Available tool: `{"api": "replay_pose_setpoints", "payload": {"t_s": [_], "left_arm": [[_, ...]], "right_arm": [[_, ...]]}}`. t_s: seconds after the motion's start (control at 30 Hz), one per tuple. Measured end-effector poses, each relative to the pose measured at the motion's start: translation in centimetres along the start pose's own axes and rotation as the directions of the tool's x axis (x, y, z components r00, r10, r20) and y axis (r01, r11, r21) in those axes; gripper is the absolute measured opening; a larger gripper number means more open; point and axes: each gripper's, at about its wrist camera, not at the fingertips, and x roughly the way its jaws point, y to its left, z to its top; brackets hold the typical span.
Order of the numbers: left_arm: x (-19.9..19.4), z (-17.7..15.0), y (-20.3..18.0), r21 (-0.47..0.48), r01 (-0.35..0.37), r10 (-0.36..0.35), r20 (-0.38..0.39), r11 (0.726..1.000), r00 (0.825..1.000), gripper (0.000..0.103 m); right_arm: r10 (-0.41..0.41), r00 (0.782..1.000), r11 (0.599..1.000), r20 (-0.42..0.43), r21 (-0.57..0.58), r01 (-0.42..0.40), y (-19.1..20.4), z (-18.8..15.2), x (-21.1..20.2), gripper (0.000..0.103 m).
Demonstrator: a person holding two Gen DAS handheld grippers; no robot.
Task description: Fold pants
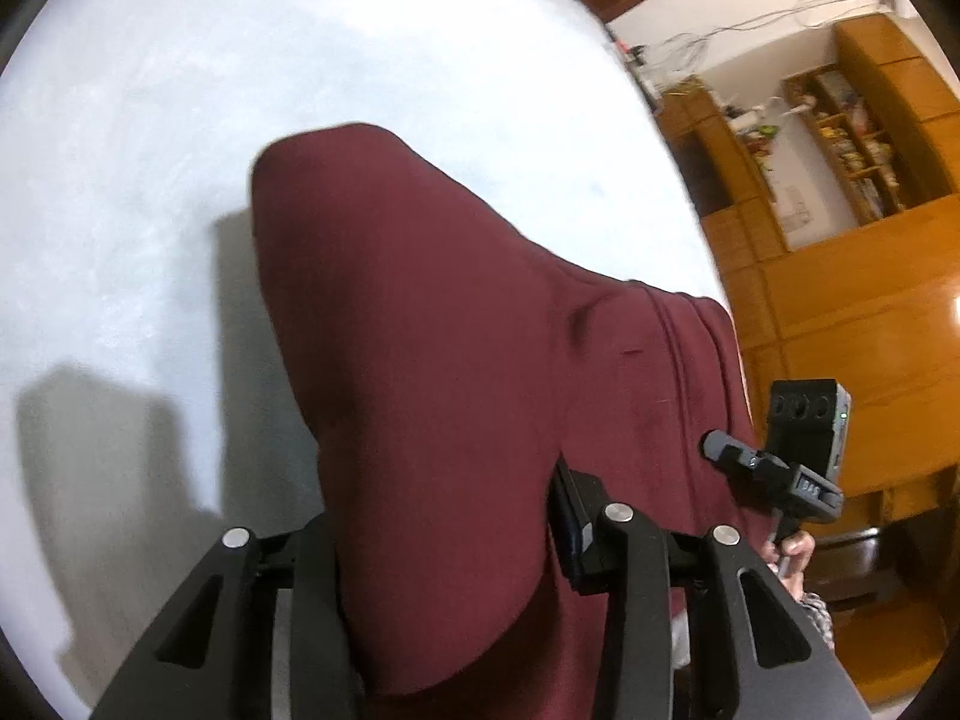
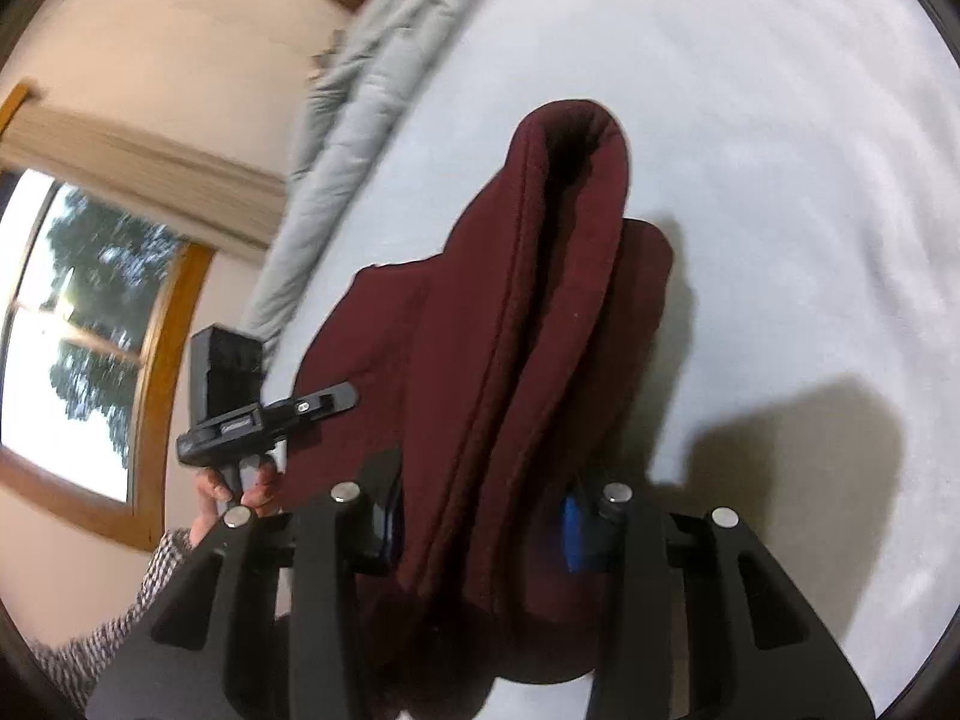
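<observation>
The maroon pants [image 1: 432, 360] hang doubled over above a pale bed sheet [image 1: 180, 120]. My left gripper [image 1: 444, 540] is shut on the pants, cloth bulging between its fingers. My right gripper [image 2: 480, 516] is shut on the pants [image 2: 516, 330] too, with several folded layers running up from its jaws to a rounded fold at the top. The right gripper also shows in the left wrist view [image 1: 774, 462] at the right edge of the cloth. The left gripper shows in the right wrist view [image 2: 264, 414] at the left edge of the cloth.
A grey quilt [image 2: 354, 96] lies bunched along the far edge of the bed [image 2: 780, 180]. A window [image 2: 78, 324] and wall stand beyond it. Wooden cabinets and shelves [image 1: 840, 228] stand past the bed's other side.
</observation>
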Motion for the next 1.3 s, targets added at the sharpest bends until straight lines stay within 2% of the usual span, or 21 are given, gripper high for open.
{"api": "replay_pose_setpoints", "payload": {"t_s": [0.07, 0.13, 0.27, 0.37, 0.4, 0.47, 0.53, 0.7, 0.77, 0.83, 0.9, 1.0, 1.1, 1.2, 1.23, 1.3], "left_arm": [[0.9, -0.3, 1.3, -0.024, -0.005, 0.005, -0.005, 1.0, 1.0, 0.048], [1.3, -0.5, 1.1, -0.009, -0.024, 0.024, -0.012, 1.0, 1.0, 0.051], [1.0, -0.2, 0.3, -0.03, -0.047, 0.047, -0.02, 0.998, 0.999, 0.058], [-1.1, -0.7, -1.0, -0.001, -0.117, 0.117, 0.018, 0.993, 0.993, 0.059], [-1.9, -1.0, -1.3, 0.005, -0.137, 0.137, 0.039, 0.991, 0.99, 0.059], [-4.4, -2.4, -2.1, 0.0, -0.161, 0.16, 0.102, 0.987, 0.982, 0.061], [-6.6, -4.4, -3.3, 0.027, -0.198, 0.19, 0.178, 0.98, 0.966, 0.062], [-7.7, -8.2, -7.6, 0.107, -0.251, 0.217, 0.258, 0.962, 0.942, 0.069], [-6.6, -8.3, -8.9, 0.121, -0.27, 0.232, 0.261, 0.955, 0.937, 0.07], [-5.5, -8.3, -8.8, 0.122, -0.268, 0.238, 0.219, 0.956, 0.946, 0.07], [-4.5, -8.3, -8.4, 0.125, -0.281, 0.254, 0.196, 0.952, 0.947, 0.07], [-3.2, -7.8, -8.4, 0.175, -0.344, 0.311, 0.191, 0.922, 0.931, 0.07], [-2.3, -7.8, -7.6, 0.178, -0.354, 0.326, 0.168, 0.918, 0.93, 0.071], [-2.0, -8.1, -7.8, 0.19, -0.388, 0.357, 0.178, 0.902, 0.917, 0.073], [-2.2, -8.3, -8.0, 0.188, -0.396, 0.364, 0.185, 0.899, 0.913, 0.076], [-2.6, -8.7, -8.1, 0.16, -0.414, 0.382, 0.194, 0.896, 0.903, 0.091]], "right_arm": [[0.002, 1.0, 1.0, 0.003, 0.026, -0.002, -1.7, -0.3, 0.6, 0.046], [0.021, 1.0, 0.999, 0.008, 0.045, -0.021, -2.2, -0.9, 0.7, 0.051], [-0.047, 0.998, 0.999, 0.029, 0.026, 0.046, -1.7, -1.6, -0.8, 0.065], [-0.117, 0.99, 0.993, 0.078, -0.023, 0.119, 0.0, -3.1, -3.6, 0.068], [-0.105, 0.989, 0.993, 0.103, -0.037, 0.11, 0.7, -3.6, -4.5, 0.068], [-0.096, 0.985, 0.993, 0.14, -0.06, 0.105, 2.4, -5.3, -6.6, 0.066], [-0.08, 0.986, 0.99, 0.148, -0.103, 0.096, 4.0, -6.4, -7.1, 0.064], [-0.093, 0.991, 0.988, 0.098, -0.116, 0.104, 6.5, -8.0, -5.0, 0.054], [-0.135, 0.987, 0.982, 0.092, -0.117, 0.146, 6.6, -7.9, -4.2, 0.05], [-0.149, 0.986, 0.982, 0.08, -0.105, 0.157, 6.6, -7.5, -3.4, 0.025], [-0.161, 0.984, 0.979, 0.074, -0.116, 0.169, 6.6, -7.4, -3.5, 0.024], [-0.222, 0.974, 0.969, 0.051, -0.104, 0.226, 5.4, -7.8, -3.2, 0.022], [-0.232, 0.973, 0.97, 0.022, -0.065, 0.233, 3.7, -8.6, -2.3, 0.022], [-0.229, 0.973, 0.971, 0.038, -0.062, 0.231, 3.6, -9.1, -2.1, 0.024], [-0.226, 0.973, 0.971, 0.052, -0.069, 0.229, 3.9, -9.2, -2.5, 0.027], [-0.232, 0.969, 0.967, 0.086, -0.087, 0.24, 4.8, -10.0, -3.7, 0.031]]}}
